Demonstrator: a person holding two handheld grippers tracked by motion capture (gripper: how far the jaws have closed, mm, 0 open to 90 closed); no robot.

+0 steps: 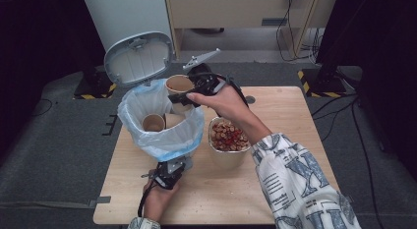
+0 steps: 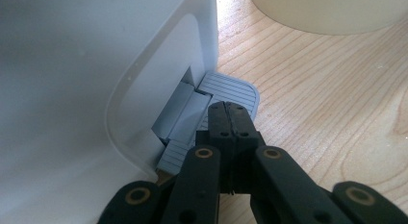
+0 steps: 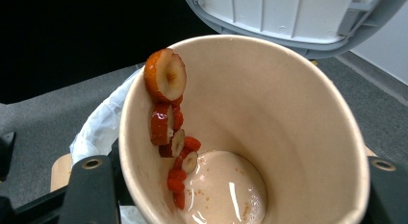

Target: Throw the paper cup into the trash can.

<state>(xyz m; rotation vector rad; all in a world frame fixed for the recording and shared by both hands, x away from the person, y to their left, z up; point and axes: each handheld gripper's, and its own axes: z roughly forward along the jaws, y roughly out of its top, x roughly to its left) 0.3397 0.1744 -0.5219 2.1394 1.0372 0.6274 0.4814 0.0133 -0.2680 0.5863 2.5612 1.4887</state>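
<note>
Right gripper (image 1: 189, 94) clamped on paper cup (image 1: 179, 86) over bin (image 1: 147, 140), slices (image 3: 166, 118) clinging inside, not yet dropped; two cups (image 1: 154, 123) already binned; left gripper (image 1: 172, 176) closed empty on pedal (image 2: 226, 92), apparently pressing, lid (image 1: 138, 58) up; tub (image 1: 227, 136) remaining on table (image 1: 275, 189).

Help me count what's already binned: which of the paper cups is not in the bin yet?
The cup clamped in the right gripper, held above the bin's rim. The other two cups sit inside the bin liner.
</note>
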